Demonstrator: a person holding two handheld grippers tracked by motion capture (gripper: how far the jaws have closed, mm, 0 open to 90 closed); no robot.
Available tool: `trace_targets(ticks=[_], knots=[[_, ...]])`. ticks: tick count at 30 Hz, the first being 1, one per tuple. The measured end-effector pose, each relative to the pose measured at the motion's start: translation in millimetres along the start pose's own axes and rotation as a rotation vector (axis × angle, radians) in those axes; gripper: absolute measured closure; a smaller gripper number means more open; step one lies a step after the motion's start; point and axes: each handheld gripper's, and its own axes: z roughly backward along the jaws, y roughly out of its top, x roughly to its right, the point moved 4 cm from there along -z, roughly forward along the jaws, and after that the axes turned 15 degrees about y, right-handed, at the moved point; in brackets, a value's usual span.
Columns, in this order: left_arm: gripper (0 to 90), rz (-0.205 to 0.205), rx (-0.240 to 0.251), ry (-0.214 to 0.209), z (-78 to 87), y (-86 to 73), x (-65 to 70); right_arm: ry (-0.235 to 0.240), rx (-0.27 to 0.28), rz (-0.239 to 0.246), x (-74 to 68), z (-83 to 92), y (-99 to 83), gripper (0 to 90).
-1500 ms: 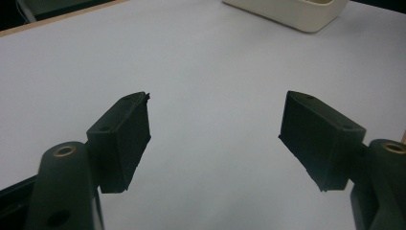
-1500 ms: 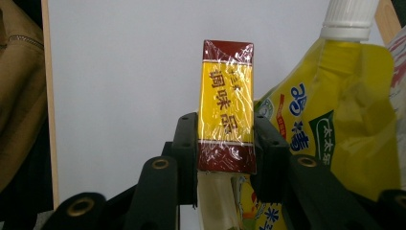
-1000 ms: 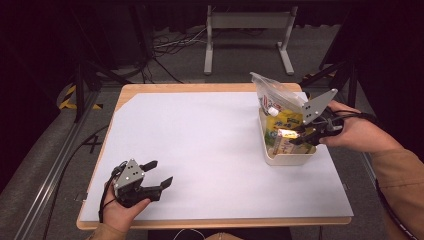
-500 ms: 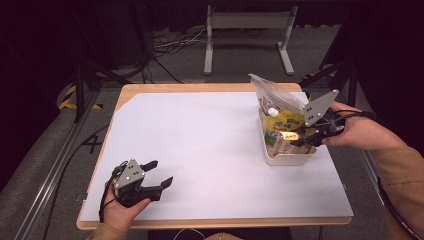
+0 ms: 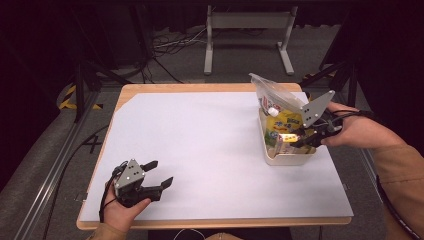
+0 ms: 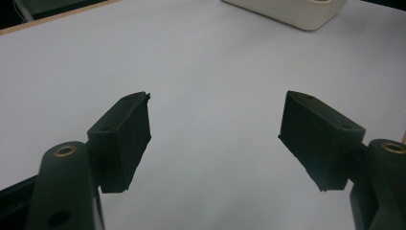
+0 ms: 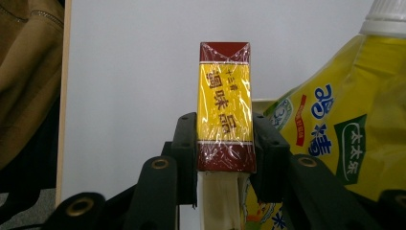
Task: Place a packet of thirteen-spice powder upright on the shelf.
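My right gripper [image 7: 225, 158] is shut on a small yellow and dark-red box [image 7: 225, 105] wrapped in clear film, with a jaw pressing on each side. In the high view that box [image 5: 289, 138] is held over the cream bin [image 5: 287, 159] at the right of the table, and the right gripper [image 5: 305, 139] reaches in from the right. A yellow pouch [image 7: 344, 129] with a white cap stands beside the box, and a clear bag [image 5: 272, 97] leans at the bin's far end. My left gripper [image 5: 159, 173] rests open near the front left edge, nothing between its jaws [image 6: 215, 139].
A white sheet [image 5: 210, 145] covers the wooden table. The cream bin's corner [image 6: 297, 9] shows far ahead in the left gripper view. A metal stand [image 5: 247, 30] and cables lie on the floor beyond the table. A person's brown sleeve [image 5: 400, 185] comes in at the right.
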Motion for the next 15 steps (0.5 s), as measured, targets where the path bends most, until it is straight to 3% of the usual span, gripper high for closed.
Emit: trace_targets(ticks=[6,13,15], knots=[[26.2,0.002,0.002,-0.004,-0.5,0.4,0.9,-0.029,-0.081,-0.004,-2.2,-3.6,1.9,67.2],[26.2,0.004,-0.002,-0.008,-1.3,0.5,1.5,-0.058,-0.139,-0.017,-4.5,-6.9,2.3,67.2],[26.2,0.004,-0.004,-0.009,-1.4,0.4,1.4,-0.074,-0.179,-0.018,-6.1,-9.6,3.2,67.2]])
